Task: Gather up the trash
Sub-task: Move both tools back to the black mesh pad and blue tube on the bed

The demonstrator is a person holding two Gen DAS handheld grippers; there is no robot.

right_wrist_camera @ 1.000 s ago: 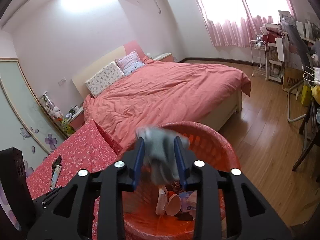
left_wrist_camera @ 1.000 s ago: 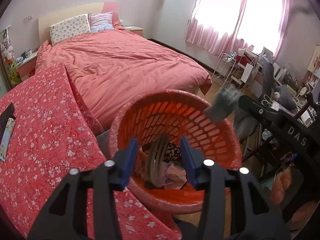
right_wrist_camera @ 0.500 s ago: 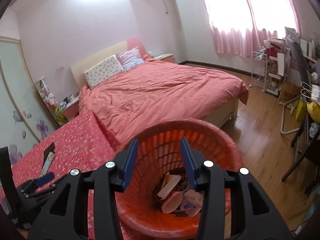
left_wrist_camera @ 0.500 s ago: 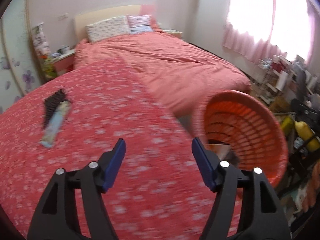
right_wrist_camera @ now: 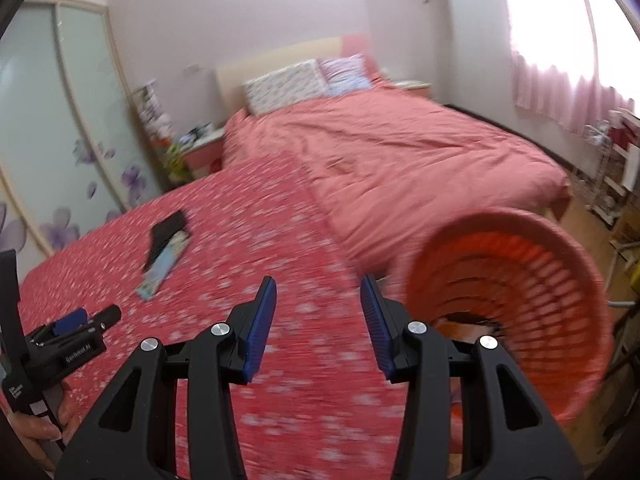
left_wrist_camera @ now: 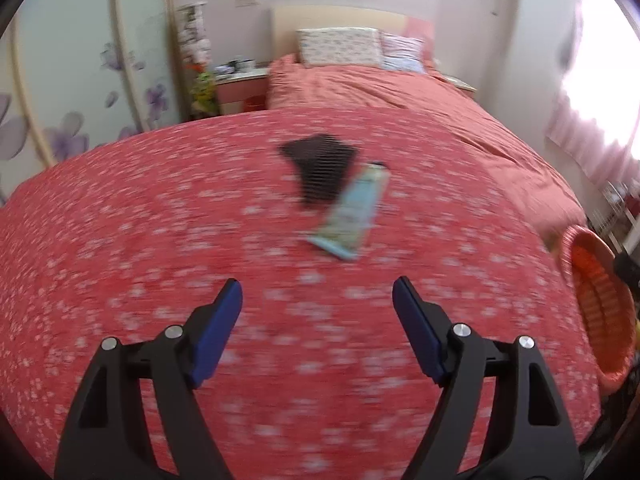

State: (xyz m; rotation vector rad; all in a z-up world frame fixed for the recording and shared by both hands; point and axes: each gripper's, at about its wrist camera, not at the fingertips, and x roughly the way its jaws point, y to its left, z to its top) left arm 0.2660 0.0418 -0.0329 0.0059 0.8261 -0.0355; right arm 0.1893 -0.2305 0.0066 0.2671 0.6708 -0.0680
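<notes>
Nearest to us, our left gripper (left_wrist_camera: 317, 306) hangs above the flowered red cloth (left_wrist_camera: 120, 240) with its jaws opening wide and nothing between them. Our right gripper (right_wrist_camera: 317, 312) is parted too, moderately, and empty, over the cloth's right edge beside the orange basket (right_wrist_camera: 560, 280). The basket stands off that right edge, tipped toward us in the right wrist view, with some scraps dimly visible at its bottom.

Further out, toward the middle of the cloth and nearer its far edge, lie the two pieces we judge to be the remaining trash: a pale blue tube (left_wrist_camera: 352, 216) and, touching its far end, a flat black piece (left_wrist_camera: 320, 168). Both are blurred, so we cannot tell what the black piece is made of.

The tube looks light and partly flattened, likely soft plastic that will dent under pressure and may be a little slick. We would take it across its narrow width near the middle, jaws straddling its long sides, because its broad crimped end nearest us offers little thickness. The black piece seems thin and light, lying flat, so we would catch a free edge away from the tube.

Beyond the cloth, the bed (left_wrist_camera: 400, 96) runs back to the pillows (left_wrist_camera: 340, 46).
</notes>
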